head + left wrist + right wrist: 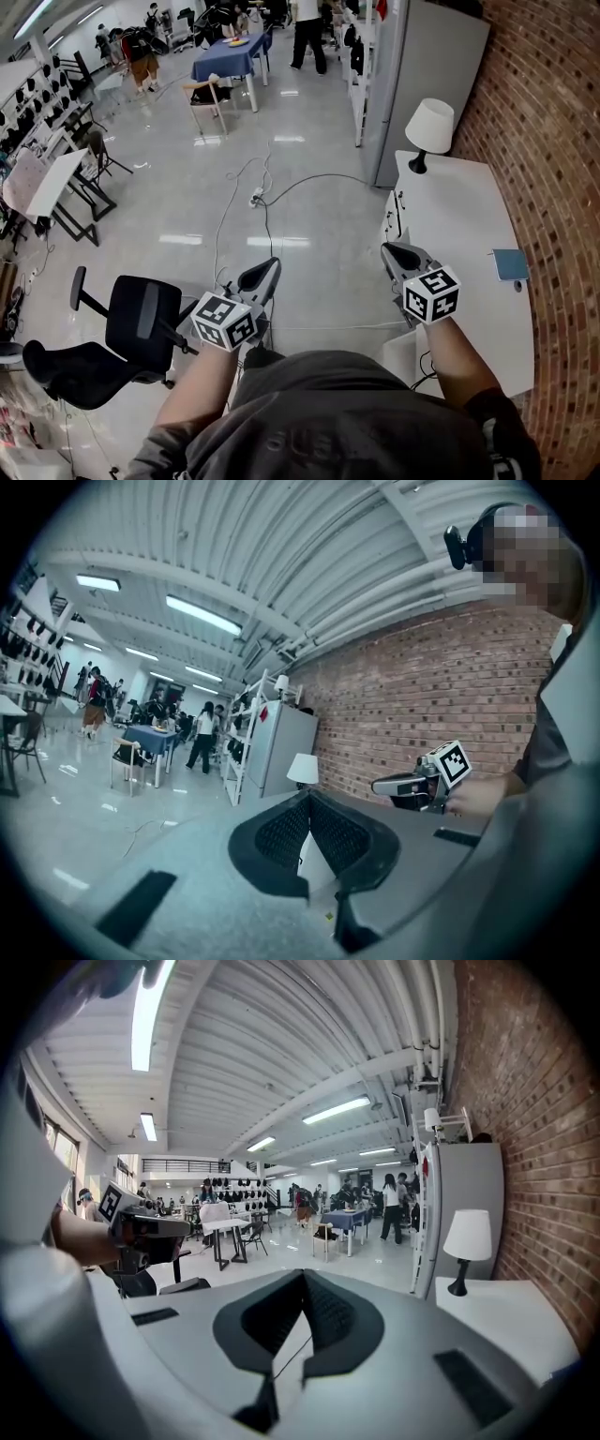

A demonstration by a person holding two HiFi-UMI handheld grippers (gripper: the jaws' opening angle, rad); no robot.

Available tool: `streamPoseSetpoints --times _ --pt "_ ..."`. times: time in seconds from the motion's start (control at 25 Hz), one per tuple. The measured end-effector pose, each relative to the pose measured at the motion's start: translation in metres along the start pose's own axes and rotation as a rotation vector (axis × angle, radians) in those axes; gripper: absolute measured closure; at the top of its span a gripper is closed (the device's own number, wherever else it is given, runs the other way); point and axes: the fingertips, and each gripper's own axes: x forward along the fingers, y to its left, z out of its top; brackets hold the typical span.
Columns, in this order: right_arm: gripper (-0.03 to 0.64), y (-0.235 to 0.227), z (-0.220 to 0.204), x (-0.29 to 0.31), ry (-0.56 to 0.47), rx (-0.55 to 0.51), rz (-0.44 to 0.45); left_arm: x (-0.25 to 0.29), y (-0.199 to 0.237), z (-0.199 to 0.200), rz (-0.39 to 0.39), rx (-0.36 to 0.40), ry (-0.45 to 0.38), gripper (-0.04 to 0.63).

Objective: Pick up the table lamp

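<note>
The only print in view is the black-and-white square markers on each gripper's cube; they carry patterns, not letters. A small red patch sits on the grey cabinet in the left gripper view, too small to read.

The table lamp has a white shade and a dark stem and foot. It stands upright at the far end of a white table, in the upper right of the head view, just beside the cabinet and near the brick wall. It is well apart from both grippers. A flat blue-grey item lies at the table's right edge, by the bricks.

The left gripper is held over the floor at lower centre, its jaws closed together on nothing. The right gripper is at the table's left edge — its jaws also meet at the tips, with nothing between them.

The floor is pale, glossy and mirrors the ceiling strip lights. Cables trail across it to a socket block. A black office chair stands at lower left, and a white trestle desk is at the left edge. A table under a blue cloth stands at the top of the frame, with several people standing around it.
</note>
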Motion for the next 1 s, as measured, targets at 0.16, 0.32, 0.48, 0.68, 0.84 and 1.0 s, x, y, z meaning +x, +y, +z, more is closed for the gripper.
streamPoseSetpoints --times 0.16,0.32,0.48,0.68,0.84,1.0 --pt "0.624 -0.015 -0.004 0.003 0.004 0.015 -0.005 0.016 0.006 0.000 0.009 -0.009 0.004 0.597" --pt "0.624 -0.032 -0.007 0.014 0.014 0.022 -0.014 0.042 0.015 0.001 -0.014 -0.010 0.008 0.597" --pt "0.624 -0.050 -0.003 0.032 0.019 0.023 -0.035 0.075 0.034 0.002 -0.056 -0.012 0.016 0.597" --pt "0.623 -0.090 0.007 0.079 0.009 0.019 -0.071 0.138 0.079 0.003 -0.119 -0.016 0.015 0.597" --pt "0.623 -0.129 0.027 0.143 -0.001 0.049 -0.092 0.201 0.133 0.016 -0.174 -0.037 0.037 0.597" --pt "0.623 -0.158 0.068 0.218 -0.029 0.032 -0.088 0.256 0.191 0.041 -0.219 -0.014 0.060 0.597"
